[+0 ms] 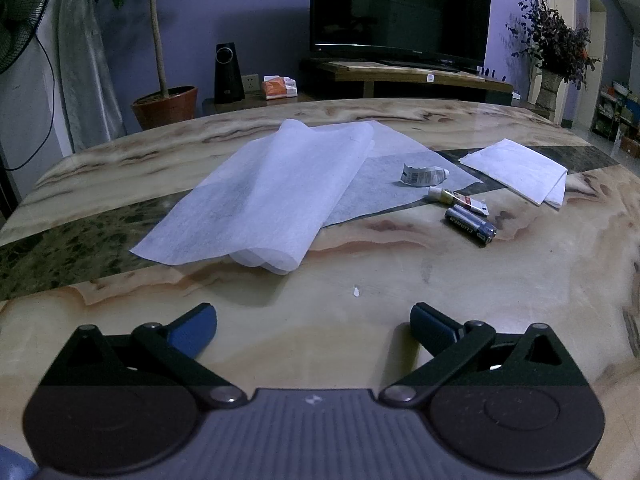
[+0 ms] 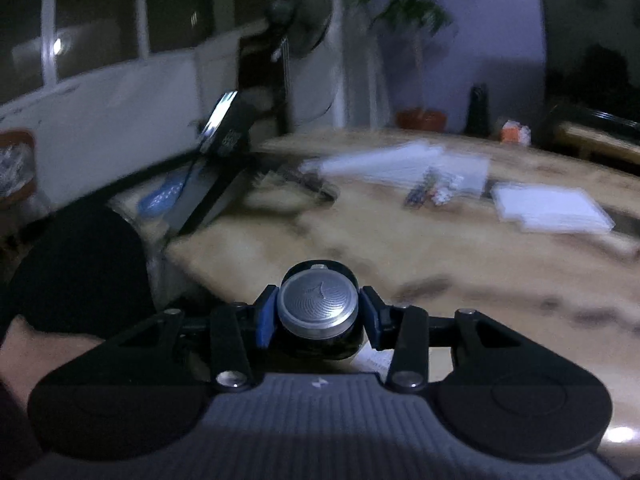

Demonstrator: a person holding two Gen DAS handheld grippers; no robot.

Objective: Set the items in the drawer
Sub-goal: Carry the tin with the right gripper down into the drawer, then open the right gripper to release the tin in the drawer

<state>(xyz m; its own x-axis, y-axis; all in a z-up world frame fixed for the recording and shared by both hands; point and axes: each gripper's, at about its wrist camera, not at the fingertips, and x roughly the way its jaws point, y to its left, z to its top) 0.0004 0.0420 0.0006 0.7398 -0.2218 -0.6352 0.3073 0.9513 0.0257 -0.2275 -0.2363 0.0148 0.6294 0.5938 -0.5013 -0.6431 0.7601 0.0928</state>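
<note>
Right hand-held gripper (image 2: 318, 320) clamps round black device with ribbed metal cap (image 2: 319, 305), carrying over surface (image 2: 460, 264); keep squeeze steady, cap level, until over drawer, not in view; left hand-held gripper (image 1: 313, 330) empty, jaws wide; batteries (image 1: 471, 225), tubes (image 1: 424, 175) wait beside tissue sheets (image 1: 264, 196).

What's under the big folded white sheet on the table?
Under the folded white sheet lies a thinner flat sheet, which also carries a crumpled tube, on the marble table. Anything beneath the fold is hidden.
</note>
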